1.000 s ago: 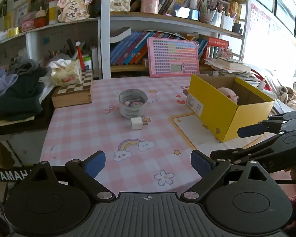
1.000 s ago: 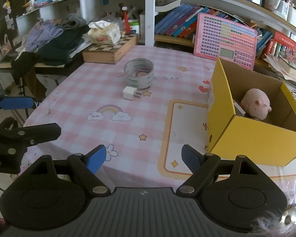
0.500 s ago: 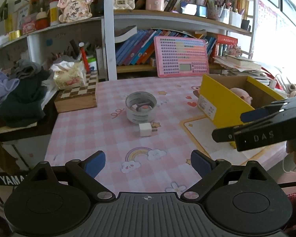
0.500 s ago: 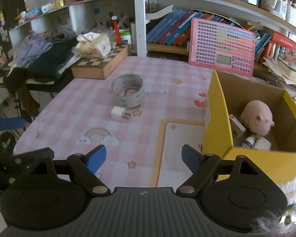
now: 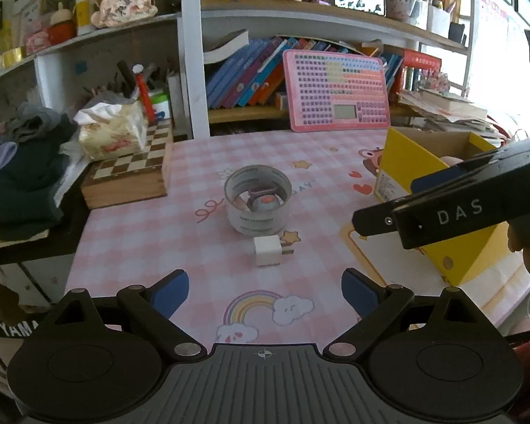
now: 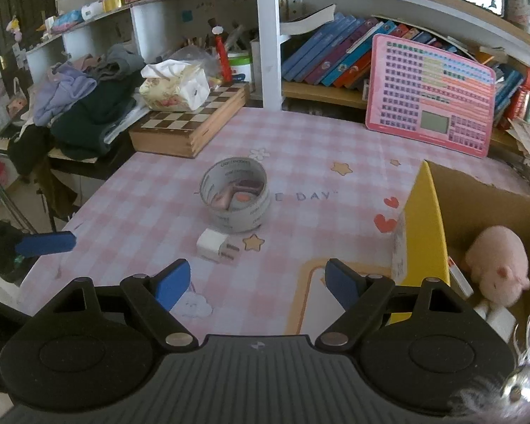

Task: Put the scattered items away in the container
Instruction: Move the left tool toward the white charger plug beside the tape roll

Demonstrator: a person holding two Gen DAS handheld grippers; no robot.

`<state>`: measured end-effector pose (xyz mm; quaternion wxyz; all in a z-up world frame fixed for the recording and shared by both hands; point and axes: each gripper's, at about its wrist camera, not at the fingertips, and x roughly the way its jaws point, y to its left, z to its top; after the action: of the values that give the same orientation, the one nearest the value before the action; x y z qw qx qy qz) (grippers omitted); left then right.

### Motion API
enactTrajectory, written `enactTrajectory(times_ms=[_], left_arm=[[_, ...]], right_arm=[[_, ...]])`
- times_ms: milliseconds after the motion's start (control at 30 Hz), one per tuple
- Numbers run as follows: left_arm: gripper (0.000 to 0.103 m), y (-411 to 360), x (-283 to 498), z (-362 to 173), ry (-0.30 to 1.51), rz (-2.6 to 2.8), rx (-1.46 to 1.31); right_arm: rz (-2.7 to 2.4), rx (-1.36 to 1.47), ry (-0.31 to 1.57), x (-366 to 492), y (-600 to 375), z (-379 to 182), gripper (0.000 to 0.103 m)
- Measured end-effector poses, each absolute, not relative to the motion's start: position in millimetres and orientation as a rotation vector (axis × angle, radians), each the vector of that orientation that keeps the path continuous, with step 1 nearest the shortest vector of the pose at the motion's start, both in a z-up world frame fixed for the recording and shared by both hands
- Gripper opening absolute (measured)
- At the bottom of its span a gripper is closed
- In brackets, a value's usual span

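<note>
A white charger plug (image 5: 268,255) lies on the pink checked tablecloth, also in the right wrist view (image 6: 213,245). Just behind it stands a roll of tape (image 5: 257,205) (image 6: 235,199) with a small pink-and-purple item inside. A yellow cardboard box (image 5: 420,190) (image 6: 424,233) stands at the right and holds a pink plush pig (image 6: 496,265). My left gripper (image 5: 265,293) is open and empty, low before the plug. My right gripper (image 6: 257,282) is open and empty, near the plug and beside the box; its side shows in the left wrist view (image 5: 452,205).
A wooden chessboard box (image 5: 130,176) with a tissue pack (image 5: 109,130) sits at the back left. A pink keyboard toy (image 5: 337,92) leans on the bookshelf behind. Piled clothes (image 6: 84,106) lie left of the table.
Both grippers have moved forward over the table toward the plug and tape roll. The right gripper has risen across the box front in the left view. Both stay open.
</note>
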<state>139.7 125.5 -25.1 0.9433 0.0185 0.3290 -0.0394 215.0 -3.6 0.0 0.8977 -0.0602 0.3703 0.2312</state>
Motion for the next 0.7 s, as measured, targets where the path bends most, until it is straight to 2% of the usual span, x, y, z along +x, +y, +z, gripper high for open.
enactTrajectory(times_ms=[633, 700], left_arm=[[0.093, 102.0, 226.6, -77.0, 0.721, -0.094, 0.091], [0.087, 99.6, 235.2, -83.2, 0.733, -0.086, 0.093]], right_arm=[[0.521, -0.119, 0.820, 297.6, 14.4, -10.5, 0.083], [0.531, -0.124, 0.829, 303.5, 16.7, -12.2, 0.083]])
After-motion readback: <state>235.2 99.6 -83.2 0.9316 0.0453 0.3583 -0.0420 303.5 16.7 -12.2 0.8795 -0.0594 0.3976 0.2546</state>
